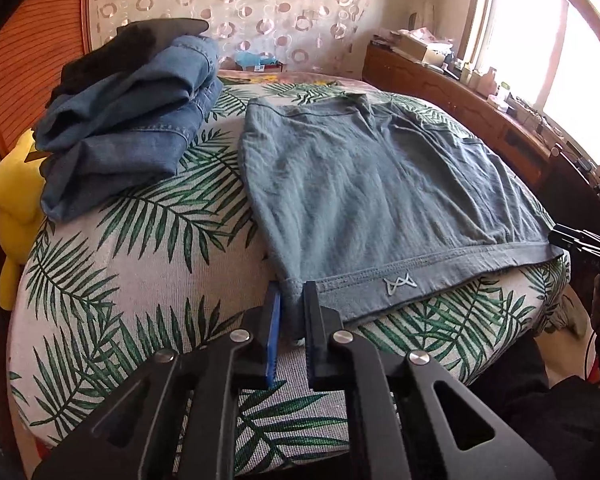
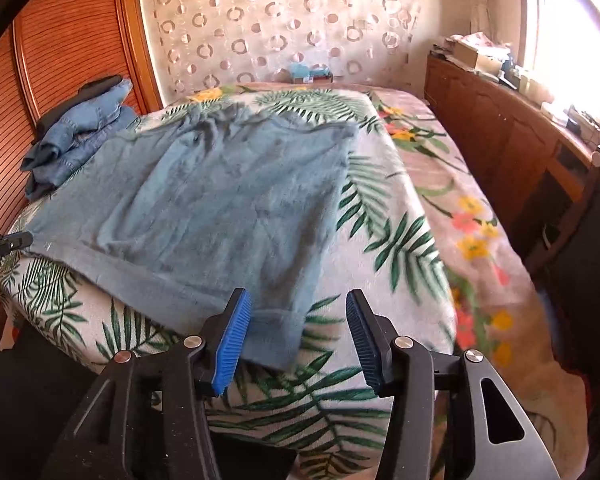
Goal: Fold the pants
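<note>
Grey-blue pants (image 1: 364, 200) lie spread flat on a bed with a palm-leaf cover (image 1: 148, 248); they also show in the right wrist view (image 2: 204, 208). My left gripper (image 1: 292, 300) is shut on the near left corner of the pants' waistband, at the bed's front edge. My right gripper (image 2: 296, 320) is open, its blue pads on either side of the near right corner of the pants, not closed on it. The right gripper's tip shows at the right of the left wrist view (image 1: 576, 240).
Folded denim and dark clothes (image 1: 132, 120) are stacked at the bed's far left. A yellow soft toy (image 1: 12, 200) sits at the left edge. A wooden sideboard (image 1: 480, 112) with clutter runs along the right under the window. A wooden wardrobe (image 2: 60, 60) stands left.
</note>
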Demonstrator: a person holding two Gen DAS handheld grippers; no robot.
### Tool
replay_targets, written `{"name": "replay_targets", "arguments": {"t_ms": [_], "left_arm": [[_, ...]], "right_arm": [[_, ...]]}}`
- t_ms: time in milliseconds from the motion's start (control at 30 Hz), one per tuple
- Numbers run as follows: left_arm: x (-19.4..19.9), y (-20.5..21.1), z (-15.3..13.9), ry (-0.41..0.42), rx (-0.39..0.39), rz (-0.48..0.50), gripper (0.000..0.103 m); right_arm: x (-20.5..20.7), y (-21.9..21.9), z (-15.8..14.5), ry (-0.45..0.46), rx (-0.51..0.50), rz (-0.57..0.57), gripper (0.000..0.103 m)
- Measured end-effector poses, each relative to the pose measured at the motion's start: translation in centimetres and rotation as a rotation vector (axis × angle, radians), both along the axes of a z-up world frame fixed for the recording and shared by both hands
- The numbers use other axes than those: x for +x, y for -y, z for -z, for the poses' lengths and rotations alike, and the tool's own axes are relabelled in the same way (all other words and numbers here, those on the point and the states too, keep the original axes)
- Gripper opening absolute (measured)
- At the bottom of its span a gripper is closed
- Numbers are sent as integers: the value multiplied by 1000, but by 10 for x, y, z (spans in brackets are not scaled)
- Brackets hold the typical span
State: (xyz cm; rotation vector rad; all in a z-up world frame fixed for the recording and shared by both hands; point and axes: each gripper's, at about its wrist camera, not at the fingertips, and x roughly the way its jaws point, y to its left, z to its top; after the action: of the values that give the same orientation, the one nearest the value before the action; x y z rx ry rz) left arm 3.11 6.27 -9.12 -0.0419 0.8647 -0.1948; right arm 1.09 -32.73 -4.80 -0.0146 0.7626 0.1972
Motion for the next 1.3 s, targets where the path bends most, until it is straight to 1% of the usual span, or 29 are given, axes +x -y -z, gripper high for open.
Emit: {"name": "replay_targets", "arguments": {"t_ms": [67, 133, 167, 200, 233, 300, 367, 400, 433, 600, 667, 867, 967, 1067, 1167, 1200, 1233, 1300], "left_arm": [[1, 1, -5, 1, 3, -8, 16], [3, 3, -9, 7, 8, -11, 31], [4, 4, -13, 19, 5, -1, 34], [5, 6, -15, 29, 6, 4, 42], [6, 7, -19, 41, 9, 6, 47], [9, 9, -25, 56, 7, 10, 49], [13, 10, -30, 70, 5, 7, 60], [14, 11, -30, 76, 6, 5, 71], [16, 11, -32, 88, 0, 5, 80], [32, 17, -28, 94, 6, 11, 81], [38, 19, -26, 98, 19, 14, 81], [43, 24, -21, 104, 26, 28, 81], [44, 26, -19, 109, 34, 30, 81], [43, 24, -17, 104, 29, 23, 81], [42, 22, -15, 106, 31, 16, 81], [41, 22, -14, 108, 32, 13, 81], [41, 21, -14, 109, 33, 11, 81], [40, 21, -12, 107, 37, 5, 81]], "right_arm": [[4, 5, -6, 13, 15, 7, 52], [9, 8, -15, 39, 9, 15, 52], [12, 10, -19, 56, 6, 16, 51], [17, 12, -23, 69, 8, 17, 51], [22, 13, -25, 75, 10, 19, 51], [37, 17, -29, 85, 13, 25, 51], [50, 19, -33, 94, 16, 21, 51], [59, 19, -33, 95, 19, 18, 51], [68, 20, -33, 95, 20, 19, 51], [114, 17, -26, 72, 8, 7, 51], [131, 15, -21, 59, 2, 0, 48], [188, 21, -10, -11, 35, 20, 42], [208, 19, -7, -47, 37, 13, 36], [221, 16, -3, -73, 15, 24, 30], [228, 16, 1, -101, 29, 26, 15], [229, 17, 1, -98, 19, 40, 8], [228, 19, -2, -101, 29, 35, 5], [228, 19, -5, -80, 8, 56, 3]]}}
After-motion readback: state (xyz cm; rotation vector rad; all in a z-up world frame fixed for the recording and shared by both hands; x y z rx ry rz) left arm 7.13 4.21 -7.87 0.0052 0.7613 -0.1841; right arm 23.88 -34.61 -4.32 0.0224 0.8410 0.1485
